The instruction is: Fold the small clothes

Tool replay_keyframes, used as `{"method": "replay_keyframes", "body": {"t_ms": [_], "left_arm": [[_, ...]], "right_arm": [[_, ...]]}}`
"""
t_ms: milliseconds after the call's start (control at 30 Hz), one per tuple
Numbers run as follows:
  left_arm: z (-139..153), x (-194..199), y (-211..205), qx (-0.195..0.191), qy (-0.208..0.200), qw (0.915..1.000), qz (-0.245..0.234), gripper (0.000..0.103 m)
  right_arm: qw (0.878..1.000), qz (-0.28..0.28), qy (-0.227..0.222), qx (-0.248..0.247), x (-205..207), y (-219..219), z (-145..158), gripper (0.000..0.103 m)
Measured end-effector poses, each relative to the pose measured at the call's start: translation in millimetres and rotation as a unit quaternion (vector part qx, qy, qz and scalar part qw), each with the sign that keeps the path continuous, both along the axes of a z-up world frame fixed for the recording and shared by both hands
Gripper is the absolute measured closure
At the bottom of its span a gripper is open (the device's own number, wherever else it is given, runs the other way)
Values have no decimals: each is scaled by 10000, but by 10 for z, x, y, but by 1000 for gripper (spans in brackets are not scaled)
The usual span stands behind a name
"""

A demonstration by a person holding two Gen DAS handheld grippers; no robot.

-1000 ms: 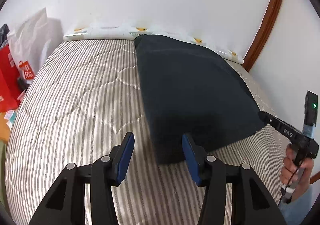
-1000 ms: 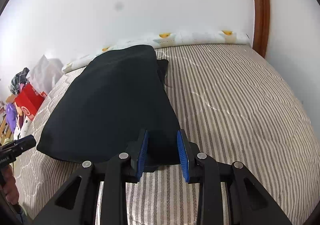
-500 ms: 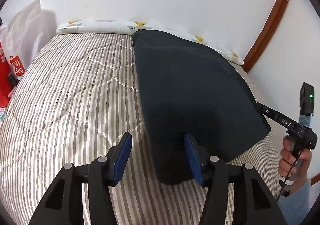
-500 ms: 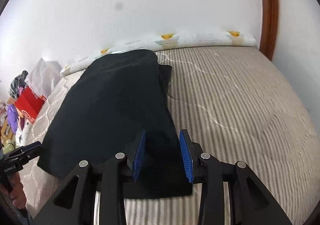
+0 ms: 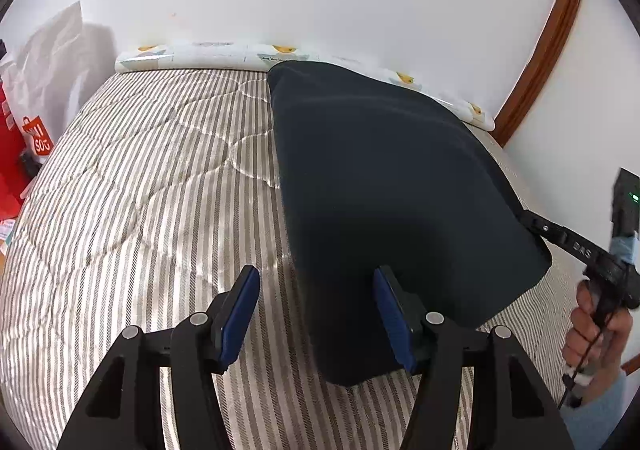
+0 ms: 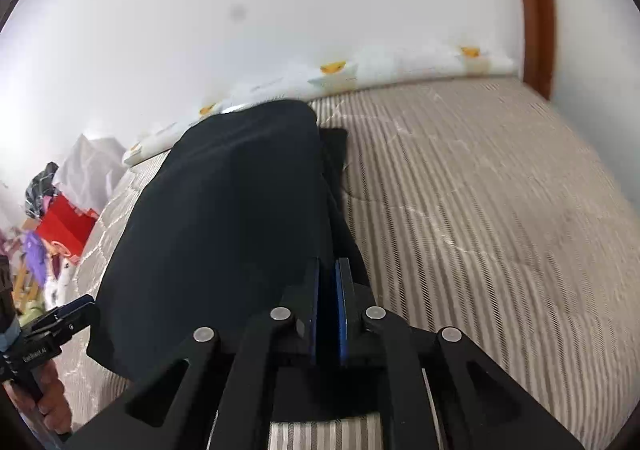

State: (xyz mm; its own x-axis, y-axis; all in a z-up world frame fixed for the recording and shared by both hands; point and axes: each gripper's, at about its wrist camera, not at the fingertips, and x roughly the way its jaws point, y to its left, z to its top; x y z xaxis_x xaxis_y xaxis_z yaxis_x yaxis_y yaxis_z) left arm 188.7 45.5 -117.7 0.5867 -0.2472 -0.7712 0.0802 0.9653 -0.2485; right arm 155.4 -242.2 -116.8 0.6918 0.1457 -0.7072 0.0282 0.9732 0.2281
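A dark, flat-laid garment [image 5: 384,186] lies lengthwise on the striped quilt [image 5: 152,186]. My left gripper [image 5: 316,278] hovers at its near left corner; the jaws are opening, the corner lies between them, and the left pad [image 5: 240,310] stands off the cloth over the quilt. In the right wrist view, the same garment [image 6: 224,210] runs away from my right gripper [image 6: 328,270], whose jaws are closing with the blue pads [image 6: 342,306] pinched on the garment's near right edge. The right gripper [image 5: 560,238] also shows at the cloth's edge in the left wrist view, held by a hand [image 5: 600,334].
A white pillow roll with yellow prints [image 5: 224,54] lines the wall at the head of the bed. Red and white bags [image 5: 36,110] and clutter [image 6: 48,234] stand off the bed's left side. A brown door frame [image 5: 540,50] rises at the right.
The right jaws have closed from a wide gap to nearly together on the garment's edge. The left jaws have spread a little wider around the near left corner.
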Motion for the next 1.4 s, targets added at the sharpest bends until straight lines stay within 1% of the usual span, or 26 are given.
{"method": "replay_keyframes", "body": {"t_ms": [33, 67, 100, 133, 167, 233, 267, 333, 400, 433, 467, 500, 533, 567, 600, 667, 733, 767, 833, 867, 900, 1000, 1200, 1333, 1400], "left_arm": [[0, -20, 1, 5, 15, 10000, 2, 46], [3, -42, 0, 27, 44, 10000, 3, 46], [7, -62, 0, 37, 62, 10000, -4, 46], [14, -94, 0, 52, 89, 9999, -24, 45], [19, -124, -6, 88, 127, 9999, -47, 45], [54, -213, -18, 164, 153, 9997, -93, 44], [79, -258, -17, 193, 131, 9997, -75, 43], [154, -361, -9, 226, 65, 9997, 1, 41], [254, -462, 0, 234, -23, 9997, 76, 37], [324, -525, 0, 269, -94, 9995, 124, 33], [387, -581, -9, 319, -169, 9992, 154, 30], [466, -654, -31, 400, -270, 9987, 173, 28], [534, -723, -48, 474, -364, 9980, 197, 26], [592, -787, -60, 535, -445, 9973, 234, 23], [667, -876, -84, 601, -540, 9963, 278, 22], [749, -991, -117, 664, -635, 9953, 314, 20], [829, -1121, -149, 677, -717, 9945, 363, 19], [863, -1201, -163, 653, -768, 9942, 363, 17], [910, -1328, -193, 640, -841, 9938, 358, 13], [939, -1411, -207, 640, -882, 9934, 355, 12], [958, -1486, -214, 638, -911, 9931, 361, 12], [997, -1678, -234, 662, -978, 9922, 399, 8], [1077, -1989, -239, 611, -1074, 9915, 411, 7], [1147, -2102, -283, 775, -1245, 9883, 428, 7], [1173, -2129, -297, 768, -1275, 9879, 433, 7]], "right_arm": [[9998, -33, -81, -169, -69, 52, 36, 87], [9996, -38, -109, -264, -104, 83, 53, 81], [9991, -18, -139, -400, -160, 137, 71, 72], [9987, 21, -139, -490, -195, 168, 75, 68], [9981, 50, -105, -607, -227, 209, 71, 66], [9962, -48, 6, -865, -312, 264, 47, 66], [9958, -86, 38, -915, -343, 258, 48, 66], [9956, -212, 113, -907, -439, 233, 83, 65], [9959, -304, 171, -833, -557, 207, 180, 64], [9962, -295, 192, -798, -612, 208, 237, 62], [9965, -272, 189, -773, -666, 209, 279, 58], [9967, -243, 142, -766, -749, 224, 363, 51], [9963, -248, 51, -820, -849, 249, 456, 47], [9956, -280, -50, -892, -938, 274, 538, 40], [9950, -314, -131, -940, -1015, 294, 603, 37], [9943, -367, -241, -969, -1176, 308, 719, 37], [9947, -453, -265, -885, -1340, 296, 804, 37], [9949, -497, -287, -826, -1441, 288, 848, 36], [9944, -614, -297, -801, -1597, 276, 894, 30], [9935, -677, -313, -855, -1681, 274, 912, 24], [9922, -725, -360, -951, -1759, 279, 933, 18], [9869, -859, -513, -1267, -2001, 312, 997, 9], [9840, -912, -626, -1395, -2386, 314, 1100, 1], [9814, -960, -680, -1520, -2572, 308, 1164, 0], [9808, -1012, -665, -1532, -2608, 298, 1156, 0]]}}
